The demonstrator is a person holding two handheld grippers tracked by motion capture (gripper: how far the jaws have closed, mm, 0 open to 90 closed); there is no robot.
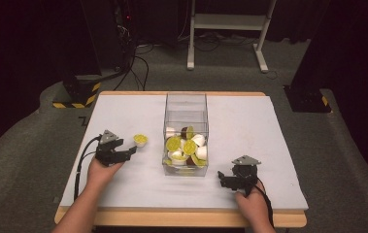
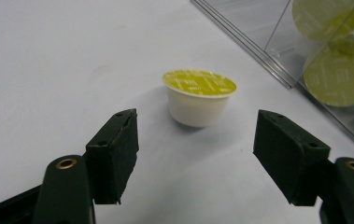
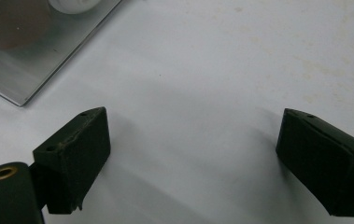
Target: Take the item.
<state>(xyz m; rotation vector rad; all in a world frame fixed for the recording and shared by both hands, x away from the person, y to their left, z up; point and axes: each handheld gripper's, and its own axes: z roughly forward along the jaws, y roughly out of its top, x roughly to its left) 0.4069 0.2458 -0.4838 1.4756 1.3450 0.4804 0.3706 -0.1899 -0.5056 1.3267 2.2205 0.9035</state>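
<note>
Capsule (image 2: 199, 97) upright outside clear bin (image 1: 185, 104) of capsules; left hand-held gripper (image 2: 195, 156) spread.

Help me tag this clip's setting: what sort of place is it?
Probably a lab or recording workspace: a white-covered wooden table in a dark carpeted room, black equipment stands with yellow-black hazard stripes, and cables on the floor.

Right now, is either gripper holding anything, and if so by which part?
Nothing is held. The left gripper is open with the capsule standing just ahead of it; the right gripper is open over the bare table.
</note>
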